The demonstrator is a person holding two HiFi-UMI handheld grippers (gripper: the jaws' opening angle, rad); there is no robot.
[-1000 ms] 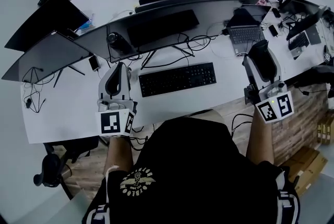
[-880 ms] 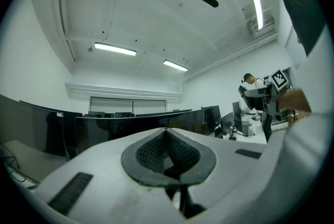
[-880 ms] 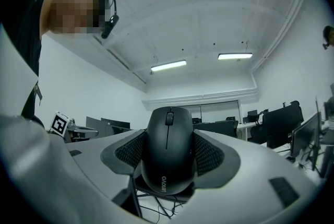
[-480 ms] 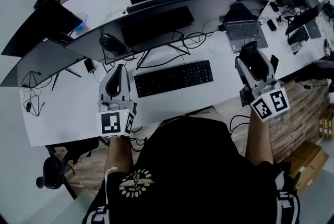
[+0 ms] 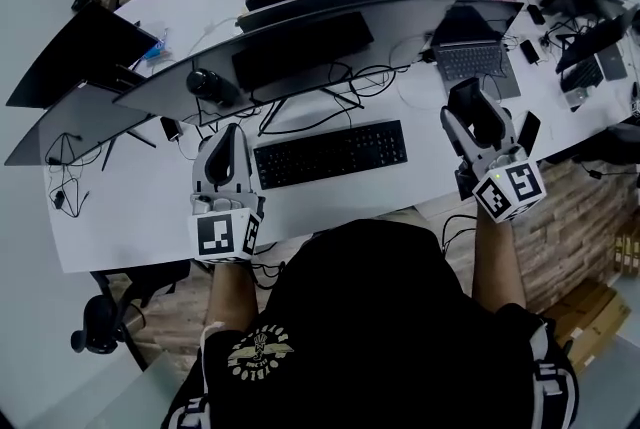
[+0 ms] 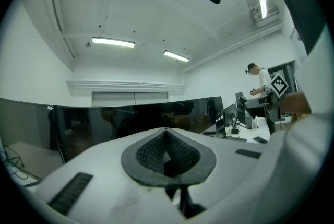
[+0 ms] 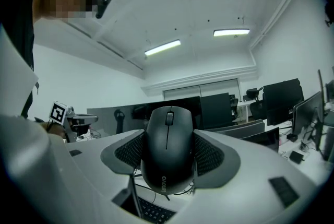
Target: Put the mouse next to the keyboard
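Observation:
A black mouse [image 7: 168, 150] is clamped between the grey pads of my right gripper [image 7: 168, 165], its wheel end pointing up. In the head view the right gripper [image 5: 466, 102] hovers over the white desk [image 5: 130, 217], a short way right of the black keyboard [image 5: 330, 154], with the mouse [image 5: 466, 109] dark between its white jaws. A corner of the keyboard [image 7: 151, 211] shows below the mouse. My left gripper [image 5: 232, 132] rests just left of the keyboard; its pads [image 6: 151, 152] meet with nothing between them, so the left gripper [image 6: 166, 152] is shut.
Curved monitors [image 5: 290, 42] stand behind the keyboard with tangled cables [image 5: 340, 82] under them. An open laptop [image 5: 478, 57] sits at the back right, a phone [image 5: 529, 131] beside the right gripper. A black round device [image 5: 203, 83] stands behind the left gripper. The desk's front edge [image 5: 340, 217] runs close below the keyboard.
My right gripper has carried the mouse leftward and a little farther over the desk, closer to the keyboard's right end. The left gripper has hardly moved.

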